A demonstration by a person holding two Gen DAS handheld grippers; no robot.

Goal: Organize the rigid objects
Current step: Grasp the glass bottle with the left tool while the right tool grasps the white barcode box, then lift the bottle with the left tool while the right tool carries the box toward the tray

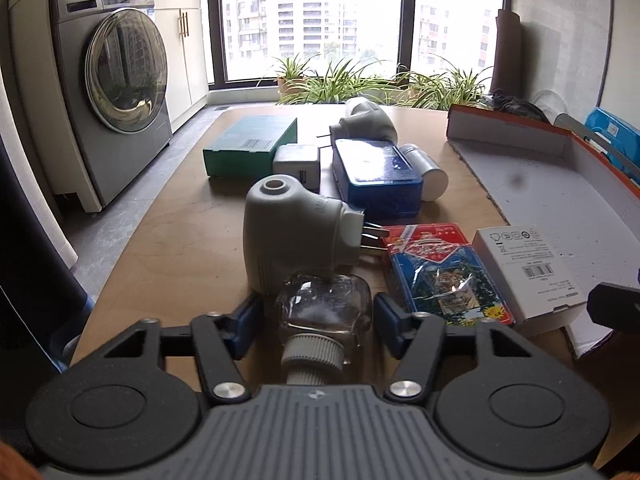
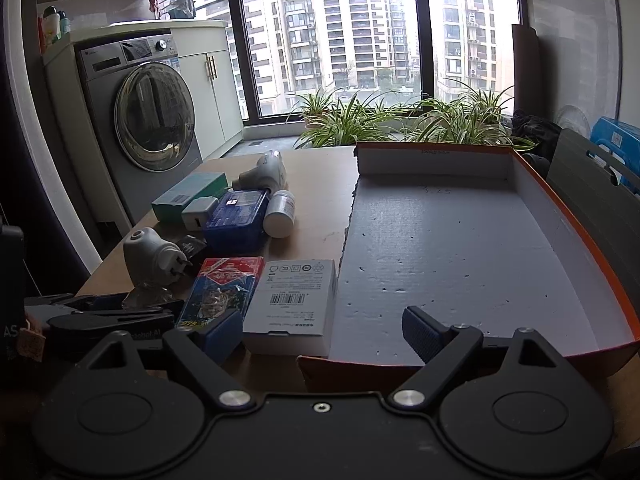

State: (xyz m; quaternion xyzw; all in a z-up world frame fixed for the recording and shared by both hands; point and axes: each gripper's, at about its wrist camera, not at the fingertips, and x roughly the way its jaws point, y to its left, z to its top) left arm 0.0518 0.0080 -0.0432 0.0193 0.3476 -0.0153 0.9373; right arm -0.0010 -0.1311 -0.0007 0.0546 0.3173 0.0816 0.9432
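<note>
Left wrist view: we see the left gripper point(image 1: 318, 322) with its blue pads either side of a clear glass bottle point(image 1: 324, 310), a small gap showing at each pad, so we read the claw as released rather than clamped. We take this bottle, lying on the wooden table point(image 1: 168, 240), as our landmark. Just beyond it and touching it stands a grey plug-in heater point(image 1: 292, 232). Right of the bottle lie a card pack point(image 1: 440, 276) and then a white box point(image 1: 528, 272). Farther behind the bottle we find a blue tin point(image 1: 378, 176), a white charger point(image 1: 297, 166), a green box point(image 1: 250, 144) and a white cylinder bottle point(image 1: 426, 170).

Right wrist view: the right gripper point(image 2: 322, 330) is spread wide and holds nothing, hovering over the near edge of the orange-rimmed cardboard tray point(image 2: 580, 240), which lies well right of the bottle.
</note>
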